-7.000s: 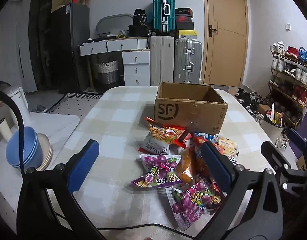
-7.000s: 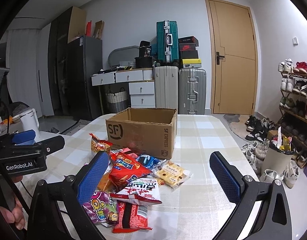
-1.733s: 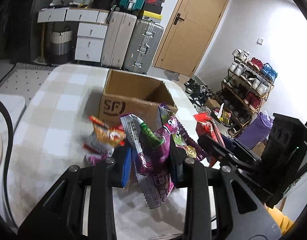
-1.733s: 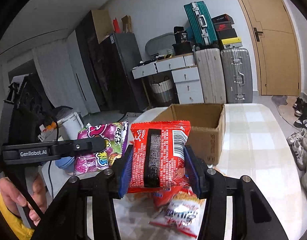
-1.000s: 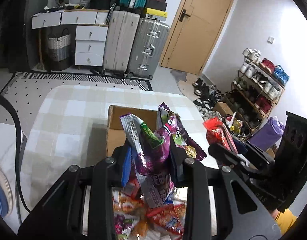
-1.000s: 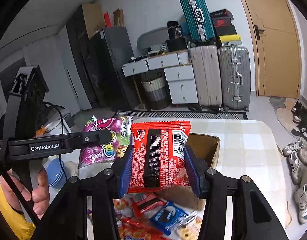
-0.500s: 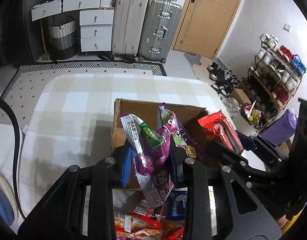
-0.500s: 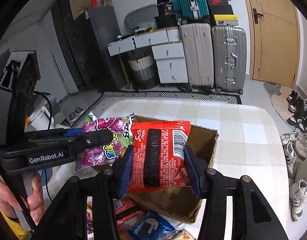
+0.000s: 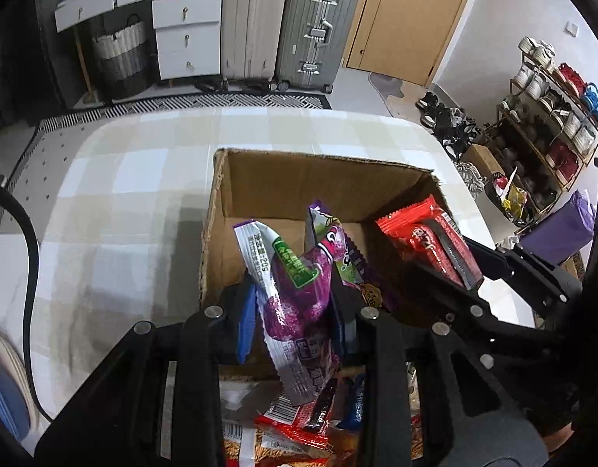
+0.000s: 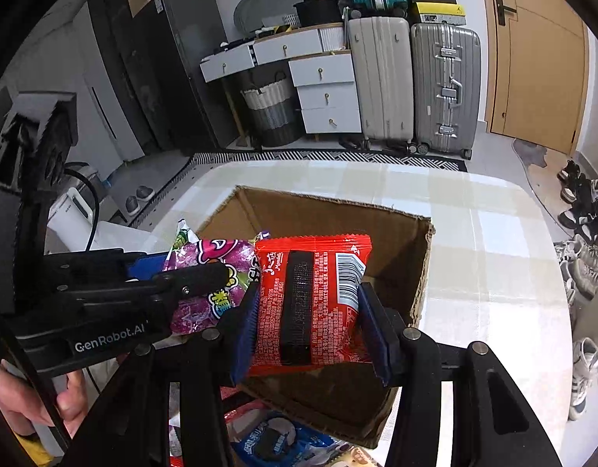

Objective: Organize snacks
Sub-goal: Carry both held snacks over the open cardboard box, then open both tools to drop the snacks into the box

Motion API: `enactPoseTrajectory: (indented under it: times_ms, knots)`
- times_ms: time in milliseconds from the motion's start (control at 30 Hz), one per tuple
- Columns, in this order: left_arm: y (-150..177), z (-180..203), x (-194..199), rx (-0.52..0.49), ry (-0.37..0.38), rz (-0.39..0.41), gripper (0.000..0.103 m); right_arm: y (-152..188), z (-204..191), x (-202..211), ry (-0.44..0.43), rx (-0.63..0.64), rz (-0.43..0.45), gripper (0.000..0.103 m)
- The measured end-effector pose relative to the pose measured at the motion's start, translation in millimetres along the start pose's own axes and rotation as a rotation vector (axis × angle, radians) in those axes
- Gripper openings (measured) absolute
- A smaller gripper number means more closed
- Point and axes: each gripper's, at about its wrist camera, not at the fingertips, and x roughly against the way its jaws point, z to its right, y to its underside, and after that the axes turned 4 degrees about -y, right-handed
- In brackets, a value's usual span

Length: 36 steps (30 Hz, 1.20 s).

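My left gripper [image 9: 295,303] is shut on a purple candy packet [image 9: 299,284], held over the open cardboard box [image 9: 299,179]. My right gripper [image 10: 308,311] is shut on a red snack packet [image 10: 310,295], also above the box [image 10: 400,241]. In the right wrist view the left gripper [image 10: 197,272] and its purple packet [image 10: 209,268] sit just left of the red one. In the left wrist view the red packet [image 9: 431,241] hangs over the box's right side. The inside of the box looks bare where I can see it.
More snack packets [image 9: 299,420] lie on the checked tablecloth [image 9: 123,194] in front of the box. A hand [image 10: 30,397] holds the left gripper's handle. Blue bowls [image 9: 3,401] sit at the far left. Suitcases, drawers and a shoe rack stand beyond the table.
Both grippers have come forward and down with their packets, from in front of the box to over its opening. The grips have not changed.
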Motion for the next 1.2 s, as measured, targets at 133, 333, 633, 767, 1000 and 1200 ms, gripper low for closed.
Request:
enactPoseTrajectory:
  times_ms: [133, 333, 633, 767, 1000, 1200]
  knots:
    - [0, 1, -13, -0.002, -0.01, -0.008, 0.028, 1, 1, -9, 0.043, 0.031, -0.023, 0.049]
    - [-1, 5, -28, -0.002, -0.017, -0.026, 0.028, 5, 5, -21, 0.04, 0.031, -0.049, 0.049]
    - [-4, 1, -44, 0.015, -0.021, -0.05, 0.028, 4, 6, -23, 0.043, 0.044, -0.055, 0.049]
    - [-7, -1, -44, 0.01, -0.033, -0.048, 0.028, 5, 4, -24, 0.051, 0.055, -0.063, 0.049]
    - [-9, -3, -37, 0.027, -0.038, -0.043, 0.033, 1, 0, -24, 0.054, 0.059, -0.083, 0.049]
    - [-12, -7, -27, 0.051, -0.038, -0.015, 0.051, 2, -6, -31, 0.062, 0.074, -0.113, 0.049]
